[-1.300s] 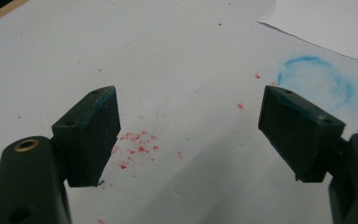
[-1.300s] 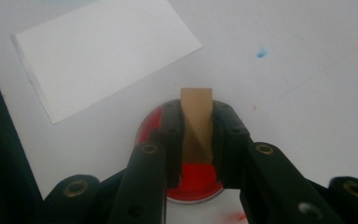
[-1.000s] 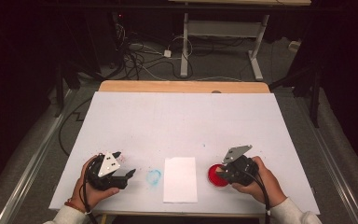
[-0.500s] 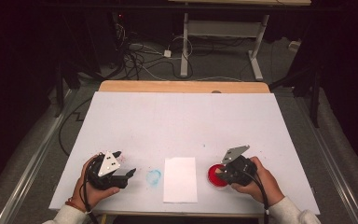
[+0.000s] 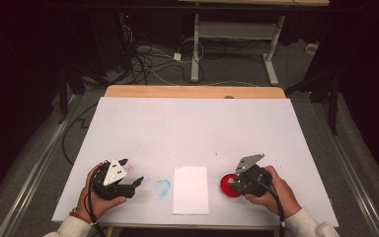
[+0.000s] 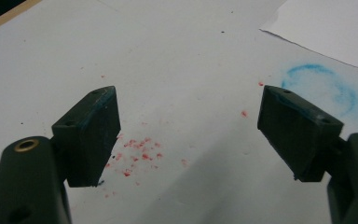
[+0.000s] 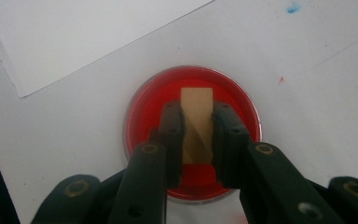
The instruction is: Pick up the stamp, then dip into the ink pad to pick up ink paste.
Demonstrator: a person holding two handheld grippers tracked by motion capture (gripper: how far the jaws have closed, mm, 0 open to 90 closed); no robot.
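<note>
While right gripper (image 7: 198, 140) fingers clamp a wooden block (image 7: 196, 119) over red dish (image 7: 140, 107), left gripper (image 6: 189, 135) fingers wide, empty

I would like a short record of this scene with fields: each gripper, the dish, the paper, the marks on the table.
left gripper: open, empty, over red specks
right gripper: shut on wooden block
red dish: round, under the block
paper sheet: flat, between the grippers
blue ring stain: left of the sheet
table: white cover
</note>
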